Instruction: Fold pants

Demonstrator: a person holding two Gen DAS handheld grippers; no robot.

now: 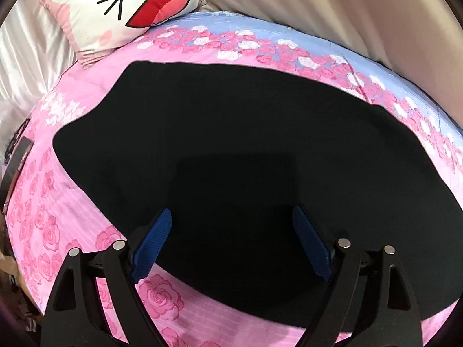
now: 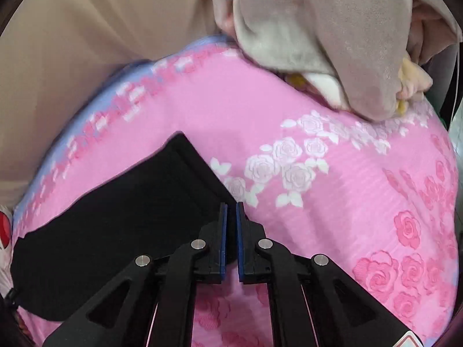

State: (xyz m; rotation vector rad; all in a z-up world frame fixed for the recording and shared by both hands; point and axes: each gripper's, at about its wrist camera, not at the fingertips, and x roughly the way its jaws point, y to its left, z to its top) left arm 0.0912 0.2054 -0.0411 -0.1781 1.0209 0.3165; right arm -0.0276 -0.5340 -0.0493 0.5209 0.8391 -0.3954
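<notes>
Bright even light, strong fisheye bending at dark rims, motion blur beyond the right gripper [image 2: 231, 206], black pants [image 1: 231, 159] featureless.

The black pants [image 1: 231, 150] run off the right edge in the left wrist view, their folds lost in darkness, and the far bedsheet [image 2: 121, 110] blurs in the right wrist view.

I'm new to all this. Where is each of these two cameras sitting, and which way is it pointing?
Left wrist: rides on the left gripper, looking forward and down along its wide-open jaws at the black pants lying on the pink rose bedspread, a cartoon pillow beyond.
Right wrist: rides on the right gripper, looking along its jaws, closed on a corner of the pants, with a grey blanket at the far edge.
Neither shows the person's body. Both share the pants and bedspread.
</notes>
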